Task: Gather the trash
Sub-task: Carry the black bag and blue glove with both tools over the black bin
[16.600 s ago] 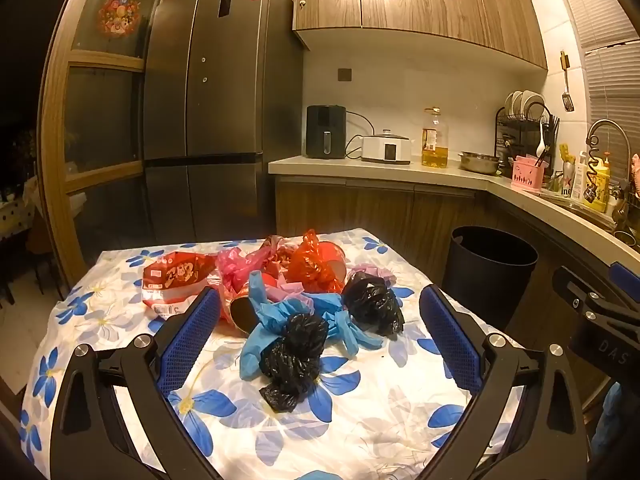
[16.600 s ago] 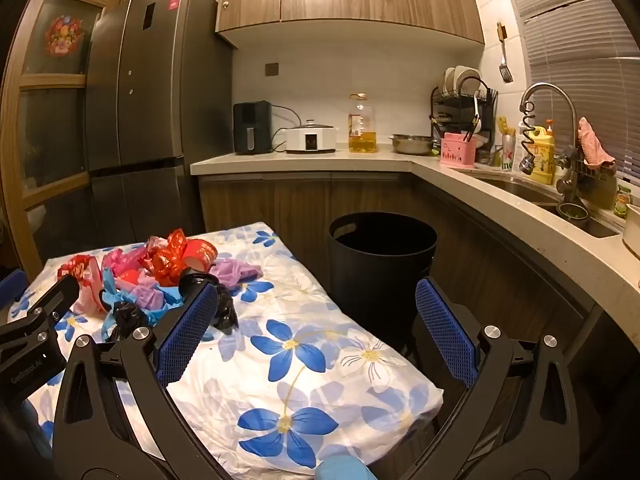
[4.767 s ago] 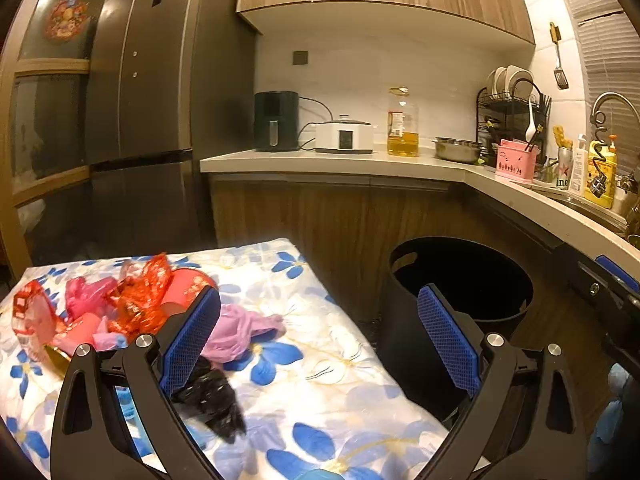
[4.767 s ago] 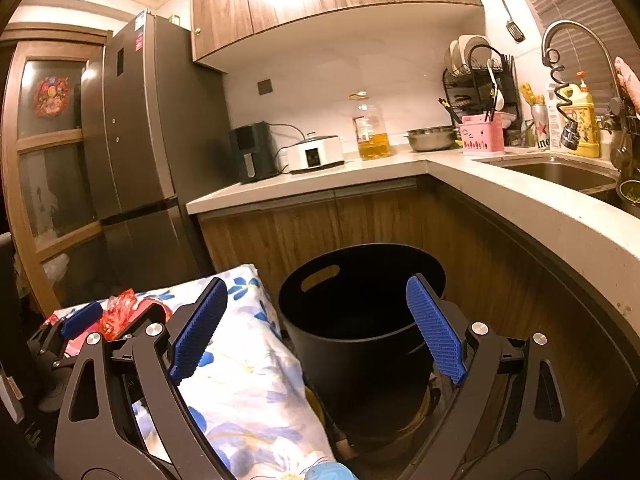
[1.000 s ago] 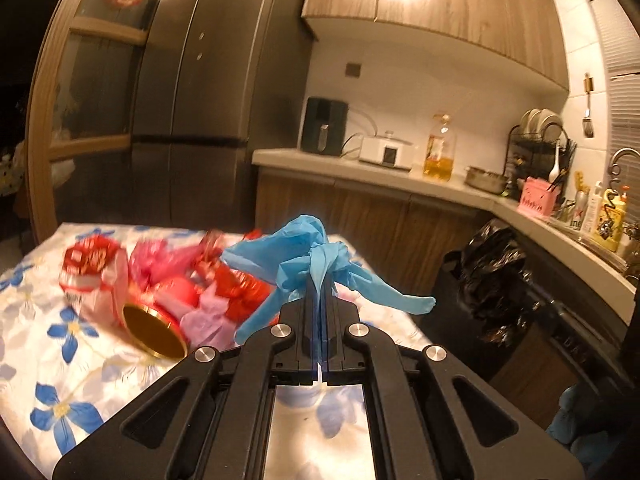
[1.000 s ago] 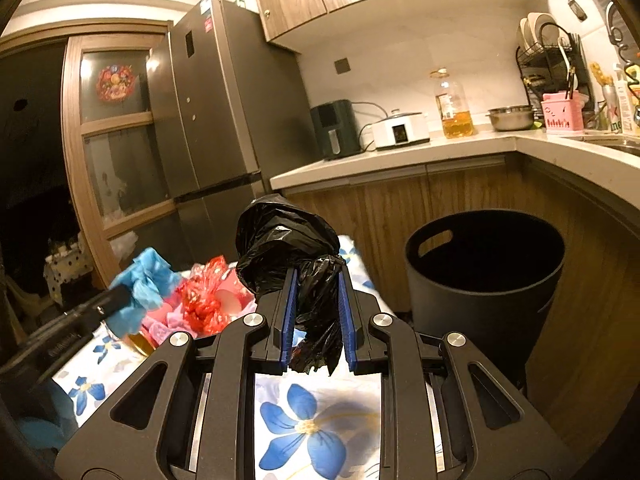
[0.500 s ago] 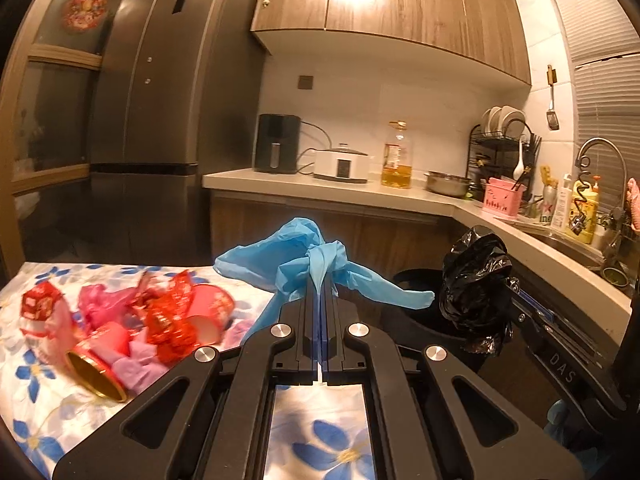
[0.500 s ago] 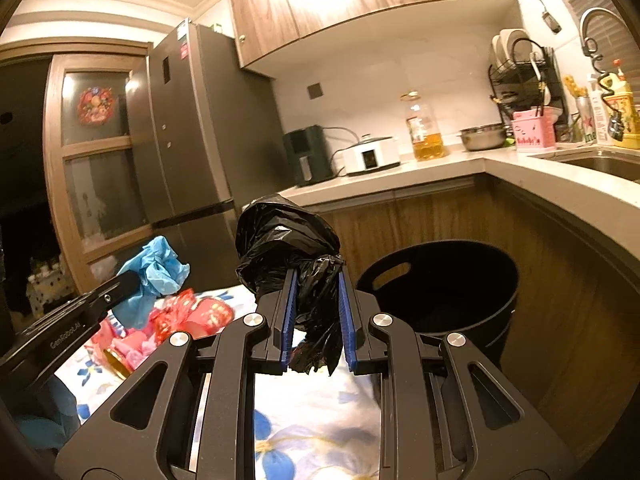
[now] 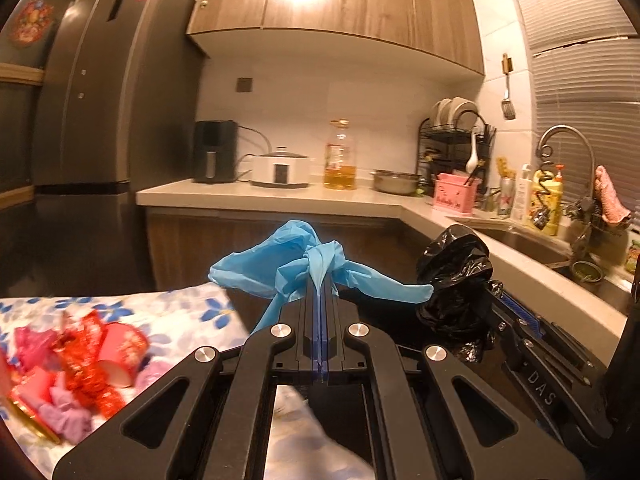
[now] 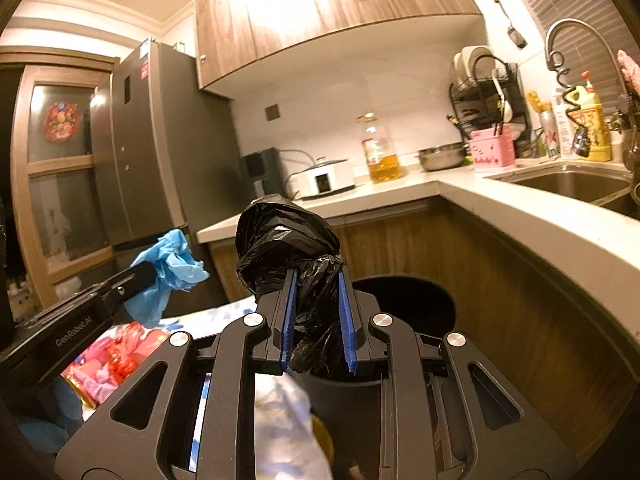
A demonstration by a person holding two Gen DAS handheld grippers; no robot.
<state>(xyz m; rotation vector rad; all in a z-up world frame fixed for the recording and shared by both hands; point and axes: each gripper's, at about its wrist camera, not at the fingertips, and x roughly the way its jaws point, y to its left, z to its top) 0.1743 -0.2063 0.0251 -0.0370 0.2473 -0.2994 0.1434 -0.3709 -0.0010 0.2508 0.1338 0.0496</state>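
Note:
My left gripper is shut on a knotted blue plastic bag and holds it in the air past the table's right edge. My right gripper is shut on a crumpled black plastic bag and holds it above the round black trash bin. The black bag also shows in the left wrist view, to the right of the blue bag. The blue bag also shows in the right wrist view, at the left. Red, pink and purple wrappers lie on the flowered tablecloth.
The kitchen counter runs along the back and right, with a sink, an oil bottle, a cooker and a dish rack. A dark fridge stands at the left.
Both grippers have swung right, away from the table and towards the bin, each still holding its bag. The right gripper now stands nearer the bin's opening.

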